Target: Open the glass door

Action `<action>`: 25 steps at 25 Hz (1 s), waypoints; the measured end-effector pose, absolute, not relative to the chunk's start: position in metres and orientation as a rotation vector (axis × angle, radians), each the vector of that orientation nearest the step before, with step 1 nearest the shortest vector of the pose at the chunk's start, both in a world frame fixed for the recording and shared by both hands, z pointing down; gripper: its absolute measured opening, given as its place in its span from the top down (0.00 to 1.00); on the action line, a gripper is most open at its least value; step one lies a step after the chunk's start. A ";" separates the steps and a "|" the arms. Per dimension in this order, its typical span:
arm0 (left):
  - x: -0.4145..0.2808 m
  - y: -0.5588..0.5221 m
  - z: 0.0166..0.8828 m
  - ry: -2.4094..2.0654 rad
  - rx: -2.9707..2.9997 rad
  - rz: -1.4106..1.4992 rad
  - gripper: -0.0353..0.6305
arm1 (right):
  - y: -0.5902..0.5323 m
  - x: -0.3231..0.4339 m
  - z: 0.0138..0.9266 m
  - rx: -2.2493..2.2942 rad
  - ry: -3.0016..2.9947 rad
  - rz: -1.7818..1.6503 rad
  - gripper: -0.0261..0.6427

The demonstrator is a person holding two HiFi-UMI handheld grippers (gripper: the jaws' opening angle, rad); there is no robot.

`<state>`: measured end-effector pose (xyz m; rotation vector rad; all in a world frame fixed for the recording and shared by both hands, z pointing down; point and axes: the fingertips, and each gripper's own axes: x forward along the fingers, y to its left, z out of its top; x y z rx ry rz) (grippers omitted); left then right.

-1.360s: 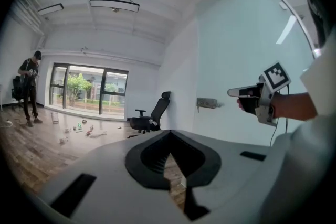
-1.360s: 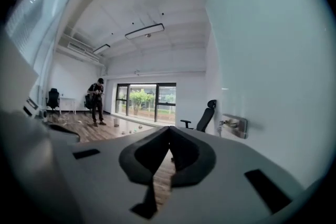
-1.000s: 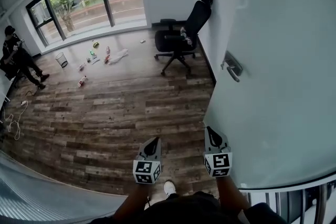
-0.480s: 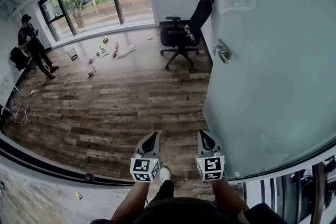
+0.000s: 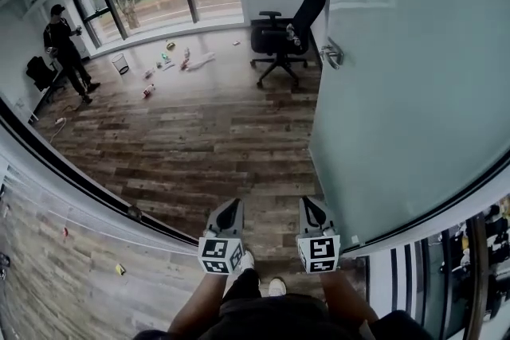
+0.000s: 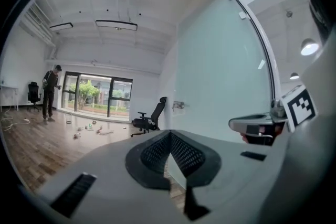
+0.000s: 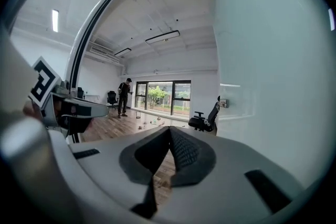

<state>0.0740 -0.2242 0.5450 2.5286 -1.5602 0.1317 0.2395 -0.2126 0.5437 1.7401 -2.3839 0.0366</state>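
Glass door [image 5: 414, 91] open, left gripper [image 5: 232, 207], right gripper [image 5: 309, 204] level

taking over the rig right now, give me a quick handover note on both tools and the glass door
Left tool: shut, empty, held low in front of the body.
Right tool: shut, empty, beside the near end of the glass door; no contact that I can see.
Glass door: swung open into the room on the right. Its handle is at the far edge, near the office chair.
Done: the door looks open and the doorway ahead is free.
Left: probably nothing. If it needs to open wider, push the pane with the right tool.
A person stands far off on the left.
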 end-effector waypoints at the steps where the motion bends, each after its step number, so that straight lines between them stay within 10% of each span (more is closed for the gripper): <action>1: 0.074 -0.215 0.547 -1.557 2.526 0.136 0.94 | -0.204 0.239 0.544 1.735 -2.383 0.038 0.94; 25: -0.019 0.010 0.562 -1.476 2.606 0.123 0.94 | 0.031 0.141 0.569 1.782 -2.314 0.041 0.94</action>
